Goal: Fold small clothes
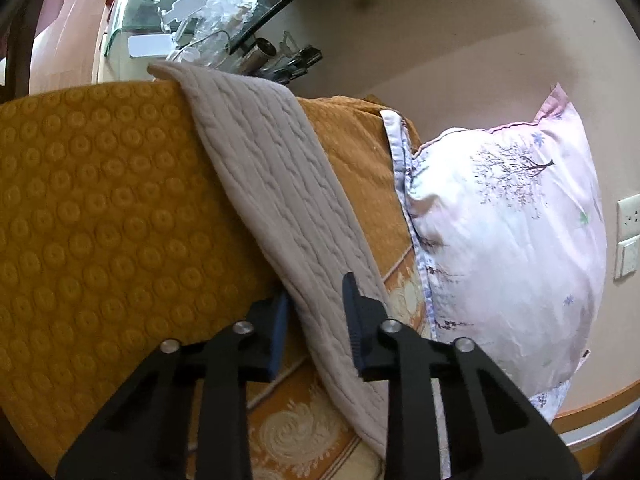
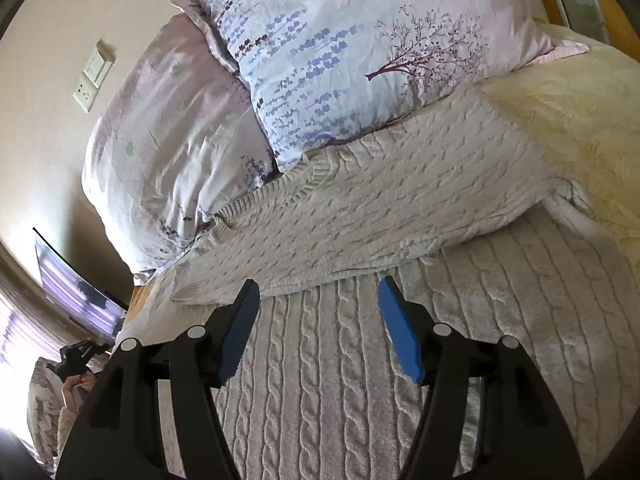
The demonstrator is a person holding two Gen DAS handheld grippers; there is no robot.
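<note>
Right wrist view: cable-knit sweater lies flat on bed, filling the lower frame under the tool; a folded-over part, prob. a sleeve, runs as a long band across the frame just ahead of the fingertips, ribbed cuff end pointing left toward the pillows; its near edge sits at the tips of the right gripper; right jaws apart, nothing between the pads, knit only beneath them.

Left wrist view: same sweater shows as a long strip hanging/draped diagonally, upper left to lower right, over a mustard quilt; long axis runs away from the tool; its lower edge passes between the jaws of the left gripper; jaws narrowed, nearly together on that edge; pads look to pinch the fabric, tho contact on the left pad is partly hidden.

Judgement: left has the edge, right is free and nearer the sleeve band; next fold prob. turns on carrying the left-held edge across the sweater's width toward the right side.

Outward: floral pillow touches the sweater's far edge; 2nd pillow left of it; cream fleece blanket at right; wall switch beyond.
</note>
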